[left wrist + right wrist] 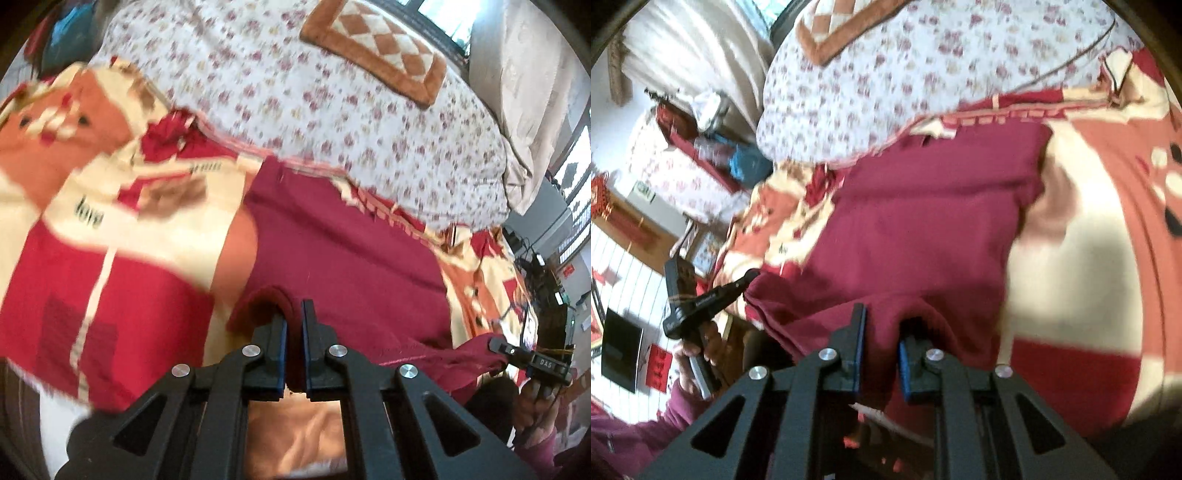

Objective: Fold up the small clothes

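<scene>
While both grippers pinch near corners of the maroon garment (347,258) on the bed (92,288), left gripper (293,332) and right gripper (881,343) jaws clamped on cloth, folding begins; next, carry this edge to the far edge.

Maroon garment (343,251), near edge lifted

A bed fills the view, spread with a red, cream and orange patterned blanket (92,192); a floral quilt (332,122) lies beyond; a diamond-patterned cushion (376,48) rests on it; daylight enters through windows (447,18).
</scene>
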A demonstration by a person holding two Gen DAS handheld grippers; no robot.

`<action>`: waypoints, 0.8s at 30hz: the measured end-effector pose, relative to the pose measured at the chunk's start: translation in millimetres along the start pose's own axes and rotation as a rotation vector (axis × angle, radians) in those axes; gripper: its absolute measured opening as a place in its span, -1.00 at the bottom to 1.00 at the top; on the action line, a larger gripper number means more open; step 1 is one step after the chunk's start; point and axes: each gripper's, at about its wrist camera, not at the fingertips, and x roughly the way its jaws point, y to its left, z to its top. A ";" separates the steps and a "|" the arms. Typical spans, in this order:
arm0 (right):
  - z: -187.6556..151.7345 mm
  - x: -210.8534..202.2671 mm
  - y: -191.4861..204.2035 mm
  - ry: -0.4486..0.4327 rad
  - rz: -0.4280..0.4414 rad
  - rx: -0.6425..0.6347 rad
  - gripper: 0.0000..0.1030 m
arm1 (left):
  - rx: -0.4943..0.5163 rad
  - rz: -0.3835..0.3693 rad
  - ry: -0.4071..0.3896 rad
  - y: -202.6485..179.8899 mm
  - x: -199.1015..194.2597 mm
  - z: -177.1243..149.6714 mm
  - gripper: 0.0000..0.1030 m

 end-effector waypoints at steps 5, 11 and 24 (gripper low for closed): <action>42.6 9.1 -8.1 -0.048 -0.058 -0.006 -0.71 | 0.026 0.011 -0.048 -16.0 22.0 44.8 -1.00; 96.5 27.7 -28.9 -0.114 -0.151 0.015 -0.70 | 0.062 0.050 -0.070 -31.2 66.9 97.3 -1.00; 171.0 92.8 -97.1 -0.099 -0.236 0.091 -0.70 | 0.061 0.125 0.020 -29.4 187.3 154.6 -1.00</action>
